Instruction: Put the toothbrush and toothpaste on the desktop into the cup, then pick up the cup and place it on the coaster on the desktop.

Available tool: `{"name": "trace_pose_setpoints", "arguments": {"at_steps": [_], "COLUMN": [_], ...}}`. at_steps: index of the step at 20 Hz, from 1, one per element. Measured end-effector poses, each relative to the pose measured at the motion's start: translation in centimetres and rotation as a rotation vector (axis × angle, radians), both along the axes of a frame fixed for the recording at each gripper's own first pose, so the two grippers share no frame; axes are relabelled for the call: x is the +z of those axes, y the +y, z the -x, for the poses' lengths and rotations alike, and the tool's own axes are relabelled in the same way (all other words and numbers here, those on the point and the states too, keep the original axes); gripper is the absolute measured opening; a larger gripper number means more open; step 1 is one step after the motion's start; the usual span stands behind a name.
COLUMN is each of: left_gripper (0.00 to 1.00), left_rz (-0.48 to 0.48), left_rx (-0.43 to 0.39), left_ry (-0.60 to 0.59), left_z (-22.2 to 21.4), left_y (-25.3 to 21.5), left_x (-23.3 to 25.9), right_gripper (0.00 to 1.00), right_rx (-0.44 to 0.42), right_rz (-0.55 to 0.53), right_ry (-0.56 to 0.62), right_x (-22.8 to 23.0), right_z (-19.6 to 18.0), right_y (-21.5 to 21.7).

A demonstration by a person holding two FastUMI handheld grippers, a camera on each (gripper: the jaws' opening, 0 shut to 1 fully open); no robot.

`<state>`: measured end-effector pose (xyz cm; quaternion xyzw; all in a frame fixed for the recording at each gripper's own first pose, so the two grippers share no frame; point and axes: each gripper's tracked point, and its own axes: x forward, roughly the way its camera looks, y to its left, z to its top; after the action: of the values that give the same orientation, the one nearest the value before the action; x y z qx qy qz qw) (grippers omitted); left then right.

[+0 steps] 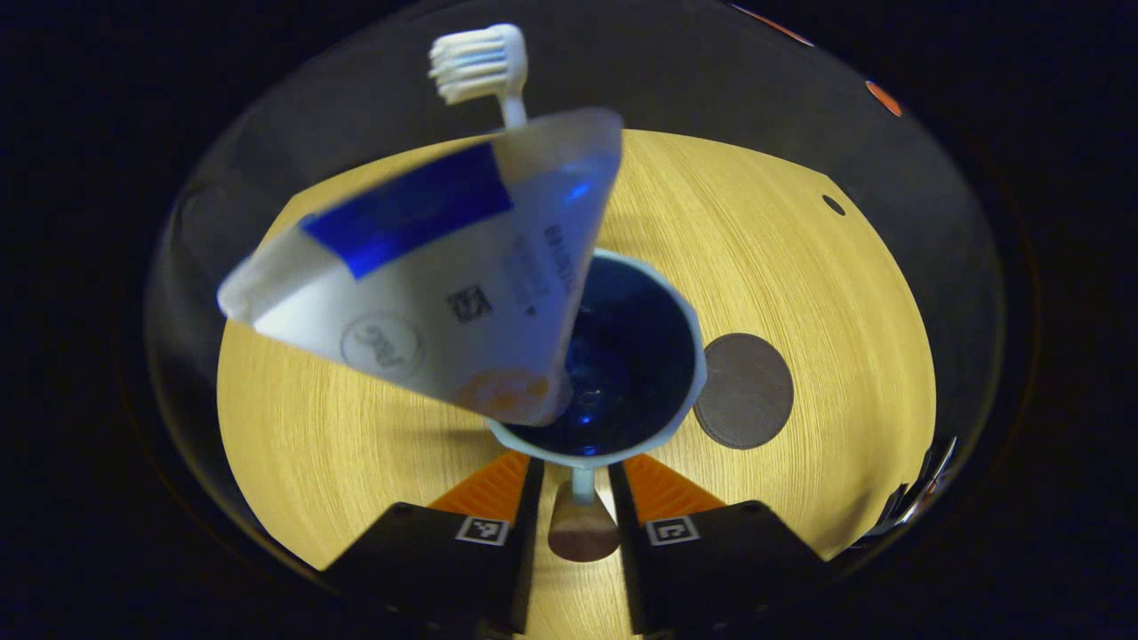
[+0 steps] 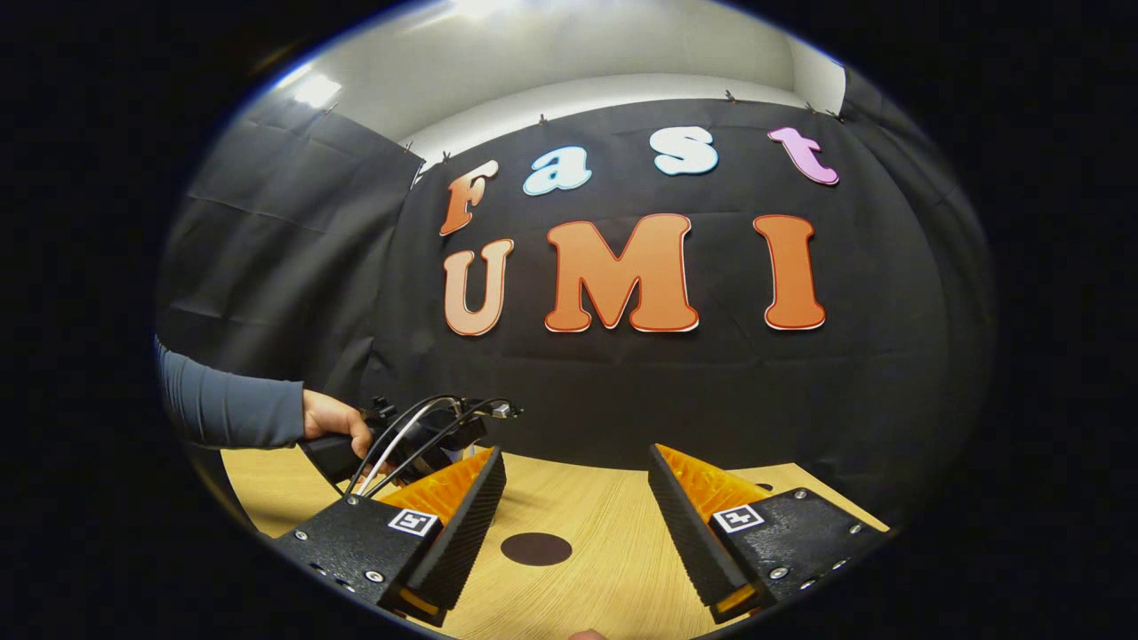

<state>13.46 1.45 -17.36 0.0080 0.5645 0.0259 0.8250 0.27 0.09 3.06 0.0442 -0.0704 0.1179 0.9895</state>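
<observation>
In the left gripper view the left claw (image 1: 578,498) is clamped on the handle stub of the cup (image 1: 622,373), both fingers pressing a small post below the rim at 6 o'clock. The cup sits over the wooden counter (image 1: 800,267). The toothpaste (image 1: 436,276) leans out of it toward 10 o'clock, and the toothbrush (image 1: 480,62) rises behind with its bristles at 12 o'clock. The round dark coaster (image 1: 743,391) lies on the counter just beside the cup at 3 o'clock. In the right gripper view the right claw (image 2: 576,507) stands apart, holding nothing, with the coaster (image 2: 535,548) on the counter between its fingers; at 9 o'clock a hand (image 2: 333,420) with a sleeve (image 2: 231,409) grips the other tool.
</observation>
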Motion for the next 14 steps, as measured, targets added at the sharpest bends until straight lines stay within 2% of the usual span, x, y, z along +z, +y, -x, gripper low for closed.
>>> {"name": "trace_pose_setpoints", "arguments": {"at_steps": [1,2,6,7,9,11,14], "left_gripper": [0.24,0.29,0.27,0.25,0.25,0.25,0.25], "left_rz": [-0.004,0.001,0.000,0.000,0.018,0.033,-0.004], "left_rx": [0.002,0.011,0.012,0.019,0.034,0.031,0.000], "left_ry": [-0.008,-0.015,-0.053,-0.066,-0.093,-0.111,-0.141], "left_z": [-0.5,-1.1,-4.2,-1.4,-4.6,-4.9,-6.2], "left_y": [0.2,0.3,0.7,-0.3,0.1,-0.3,-0.5], "left_x": [0.2,0.2,0.0,-0.7,0.2,0.3,1.4], "right_gripper": [0.96,0.96,0.96,0.96,0.96,0.96,0.96], "right_rx": [-0.001,0.002,0.001,0.001,0.001,-0.001,-0.007], "right_rz": [-0.006,-0.011,-0.012,-0.012,-0.015,-0.015,-0.013], "right_ry": [0.002,0.005,0.002,-0.001,0.002,0.005,0.013], "right_x": [0.0,-0.1,-0.3,-0.2,-0.3,-0.5,-0.7], "right_z": [0.1,0.1,0.2,0.2,0.2,0.2,0.2], "right_y": [-0.1,0.0,0.1,0.1,0.1,0.2,0.0]}}
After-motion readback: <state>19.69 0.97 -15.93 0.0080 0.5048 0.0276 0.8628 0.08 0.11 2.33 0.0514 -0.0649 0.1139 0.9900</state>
